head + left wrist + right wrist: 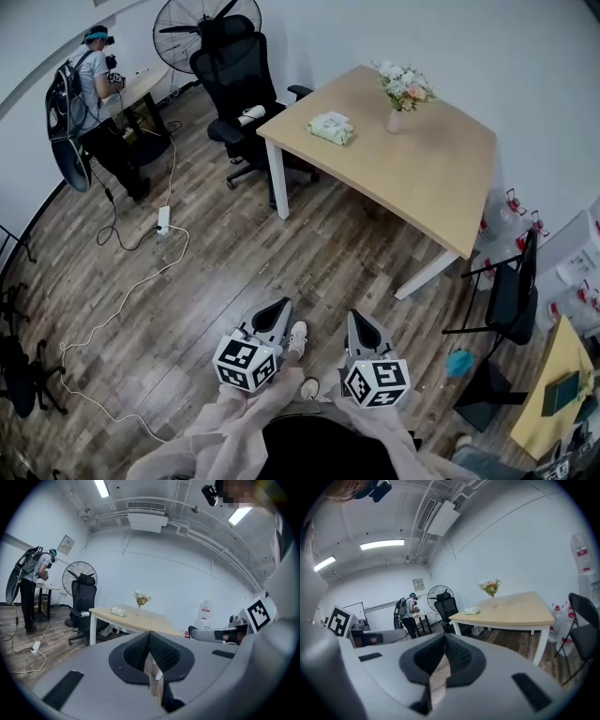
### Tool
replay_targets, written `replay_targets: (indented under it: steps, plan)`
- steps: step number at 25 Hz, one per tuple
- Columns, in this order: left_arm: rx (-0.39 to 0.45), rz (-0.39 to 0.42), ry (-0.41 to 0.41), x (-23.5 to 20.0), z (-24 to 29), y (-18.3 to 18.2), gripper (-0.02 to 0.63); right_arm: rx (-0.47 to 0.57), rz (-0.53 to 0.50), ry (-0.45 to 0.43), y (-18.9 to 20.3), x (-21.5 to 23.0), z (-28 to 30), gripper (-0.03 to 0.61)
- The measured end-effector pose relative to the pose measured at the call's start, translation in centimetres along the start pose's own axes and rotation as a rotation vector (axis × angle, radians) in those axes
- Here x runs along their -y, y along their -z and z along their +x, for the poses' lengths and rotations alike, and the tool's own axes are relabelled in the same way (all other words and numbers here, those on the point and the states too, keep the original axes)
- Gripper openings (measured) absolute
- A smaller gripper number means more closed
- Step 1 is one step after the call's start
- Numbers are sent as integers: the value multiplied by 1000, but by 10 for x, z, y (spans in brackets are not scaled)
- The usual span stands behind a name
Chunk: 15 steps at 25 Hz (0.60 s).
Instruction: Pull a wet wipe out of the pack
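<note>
A pale green wet wipe pack (330, 127) lies flat in the upper middle of the head view, on the near left part of a light wooden table (431, 187). Right of the pack and apart from it, a small pink vase (396, 120) holds white and peach flowers (403, 84).

At the bottom centre, the left gripper (278, 307) and the right gripper (358, 324) hang over the wood-plank floor (234, 253), well apart from the table. Each has its jaws closed tip to tip, with nothing between them.

A black office chair (234, 75) stands at the table's left end, and a fan (192, 23) behind it. A person (94, 94) stands in the upper left. A white cable (141, 272) runs across the floor.
</note>
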<state>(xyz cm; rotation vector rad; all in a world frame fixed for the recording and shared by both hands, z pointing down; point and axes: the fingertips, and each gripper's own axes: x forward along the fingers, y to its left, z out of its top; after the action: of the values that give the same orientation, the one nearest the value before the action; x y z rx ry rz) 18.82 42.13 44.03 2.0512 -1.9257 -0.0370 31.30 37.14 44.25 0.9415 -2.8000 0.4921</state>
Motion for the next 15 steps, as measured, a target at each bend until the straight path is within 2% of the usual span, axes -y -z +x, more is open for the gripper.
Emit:
replay_targets:
  steps: [15]
  plan:
    - [-7, 28, -9, -63, 84, -39, 12, -17, -48, 6, -47, 35, 110, 12]
